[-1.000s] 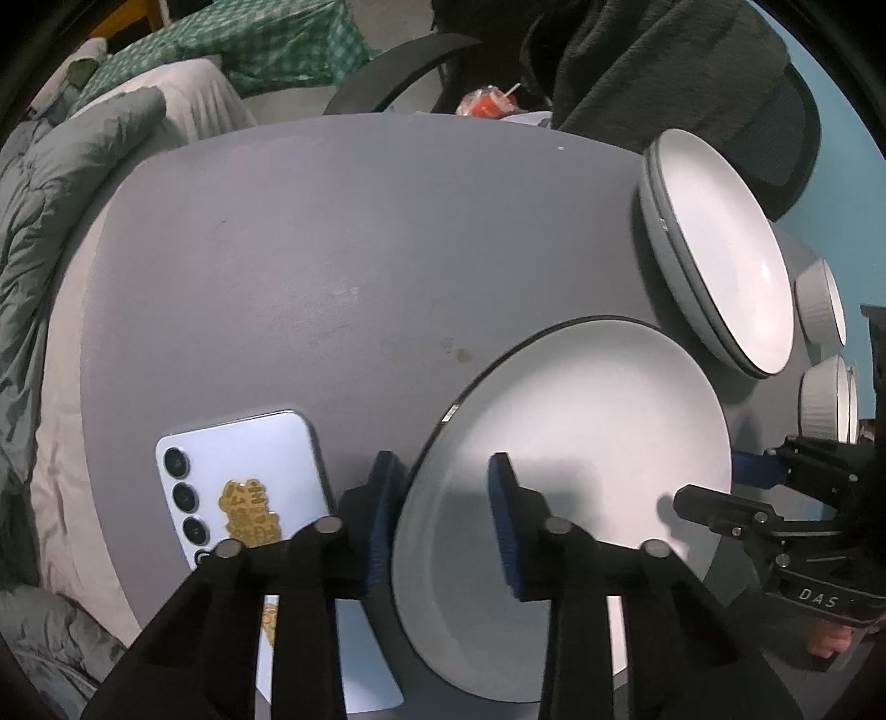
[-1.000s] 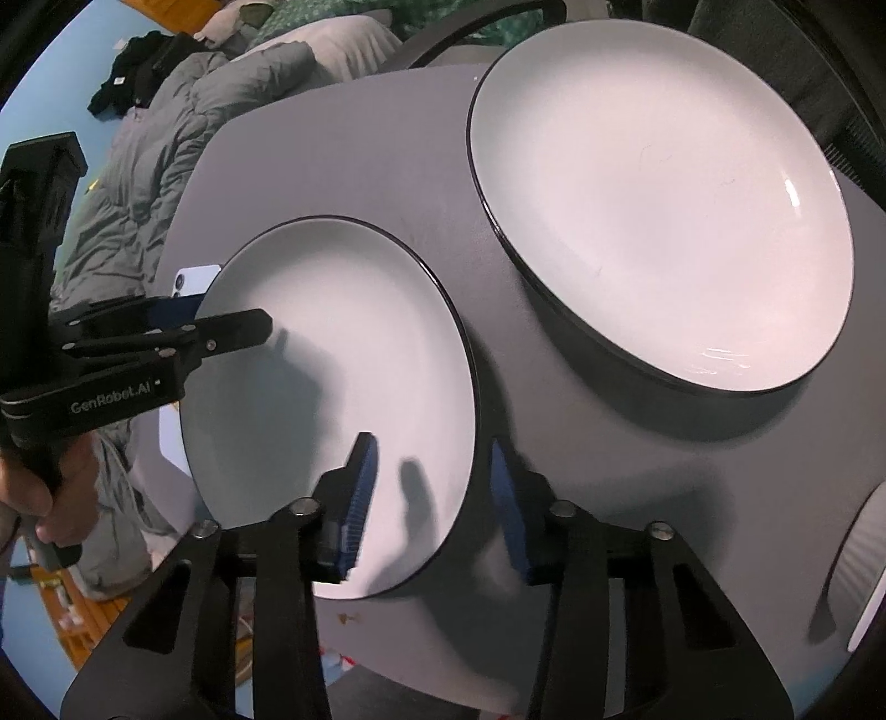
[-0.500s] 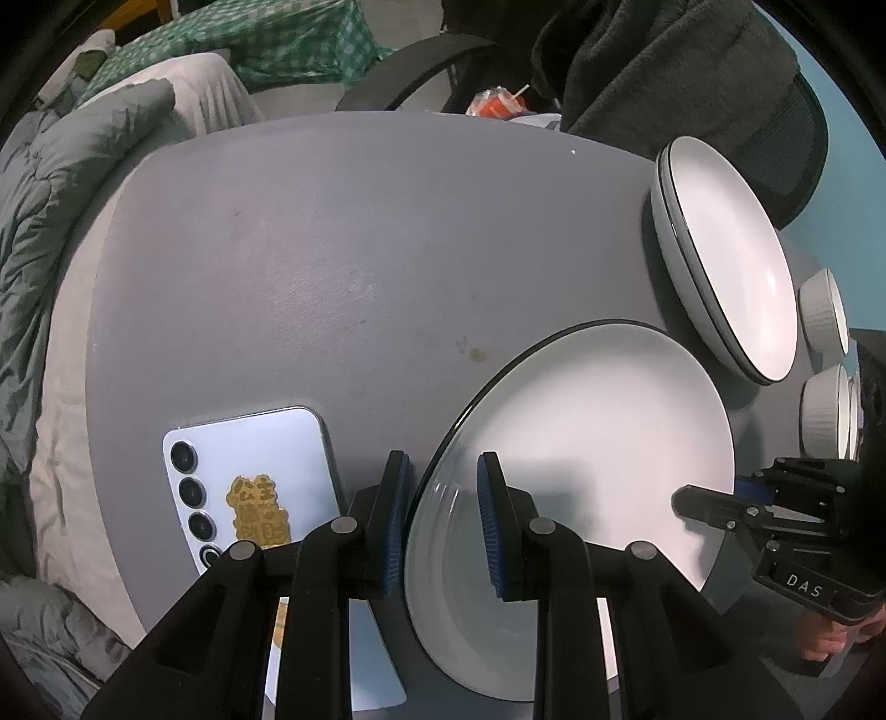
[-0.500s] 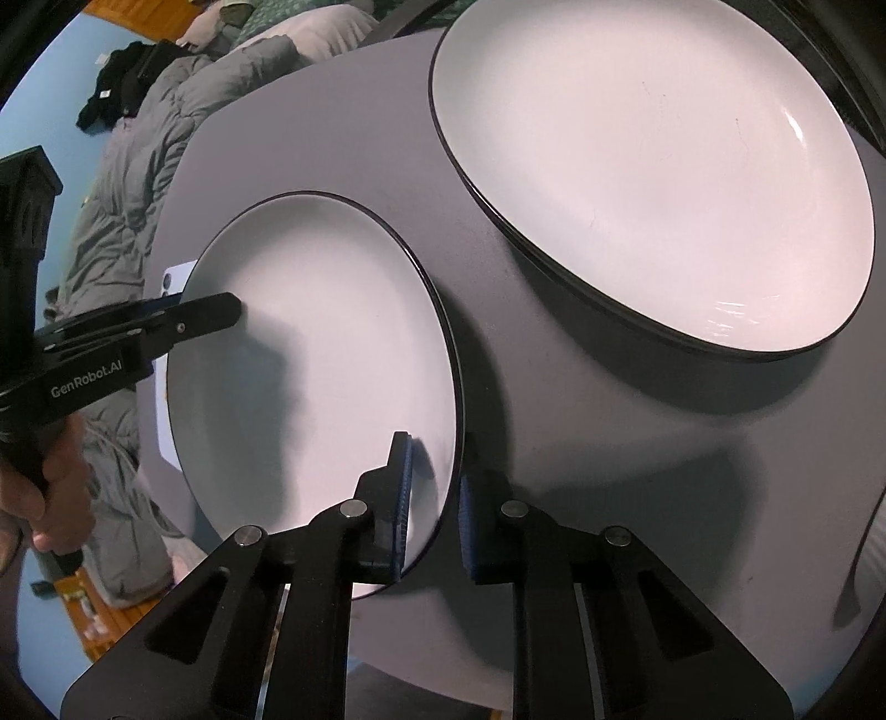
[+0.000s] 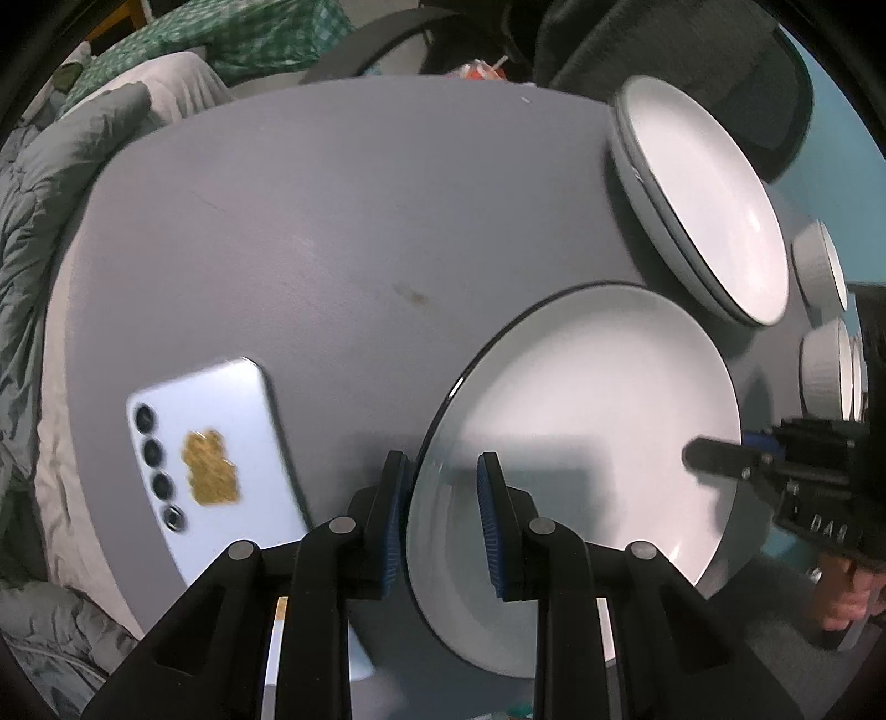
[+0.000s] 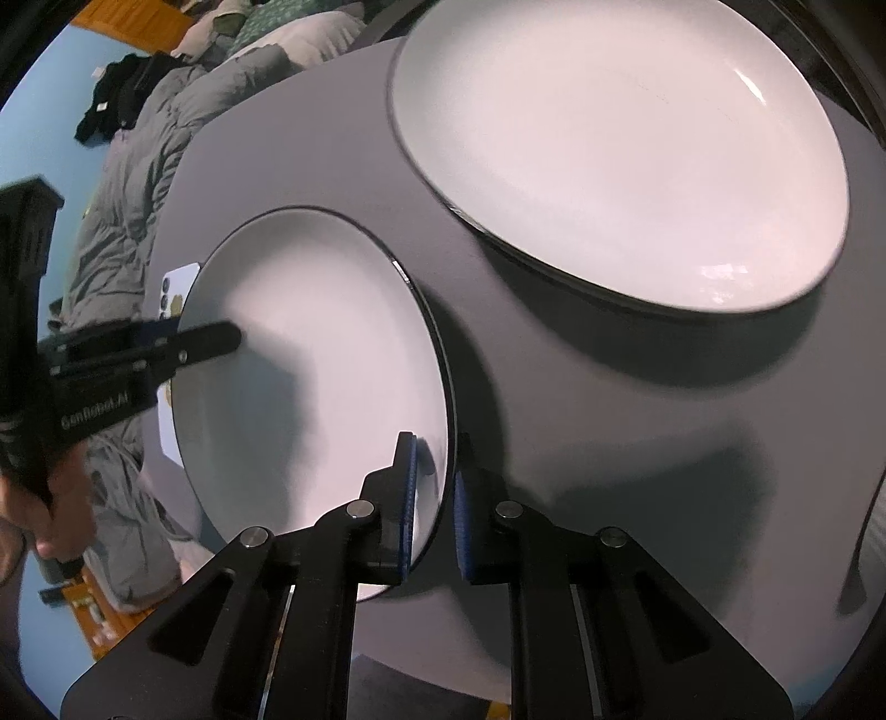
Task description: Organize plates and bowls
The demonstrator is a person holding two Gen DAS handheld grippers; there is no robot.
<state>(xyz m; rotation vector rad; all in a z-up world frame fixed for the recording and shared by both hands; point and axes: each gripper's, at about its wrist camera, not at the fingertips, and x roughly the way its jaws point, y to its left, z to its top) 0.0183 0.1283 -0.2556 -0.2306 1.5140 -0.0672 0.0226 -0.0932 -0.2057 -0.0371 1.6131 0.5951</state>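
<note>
A white plate with a dark rim is held by both grippers, one on each side, lifted off the grey table. My left gripper is shut on its near rim; it also shows in the right wrist view. My right gripper is shut on the opposite rim; it also shows in the left wrist view. The plate also shows in the right wrist view. A stack of like plates sits at the far right of the table, and also shows in the right wrist view.
A pale blue phone lies face down at the left of the grey table. Two small white bowls stand at the right edge. A grey quilt and a dark chair surround the table.
Both grippers closed on the plate's rims. The plate has since risen off the table with both grippers holding it.
</note>
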